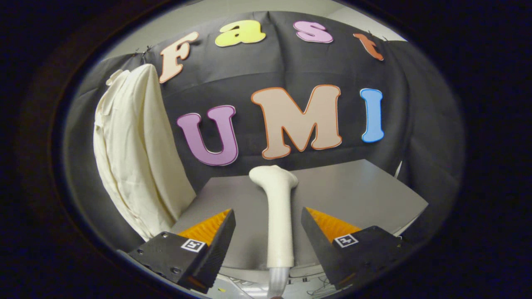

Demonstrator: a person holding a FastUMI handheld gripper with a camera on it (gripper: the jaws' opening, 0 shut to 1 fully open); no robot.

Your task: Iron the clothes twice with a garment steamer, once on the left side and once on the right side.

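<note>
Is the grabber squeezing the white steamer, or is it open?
Open. The gripper has its fingers spread either side of the steamer, with a gap showing on both sides.

A grey table [353, 195] lies ahead of the gripper [268, 232] and runs back to the black cloth wall [257, 79] beyond it, its top smooth and matte, one corner showing out past the right finger. The white garment steamer [277, 216] stands upright between the two fingers, which are spread wide and touch nothing; whether its foot rests on the tabletop or hangs just in front of the near edge cannot be told. Off past the left finger a cream garment [133, 149] hangs against the wall, its lower folds close to the table's left edge.
</note>
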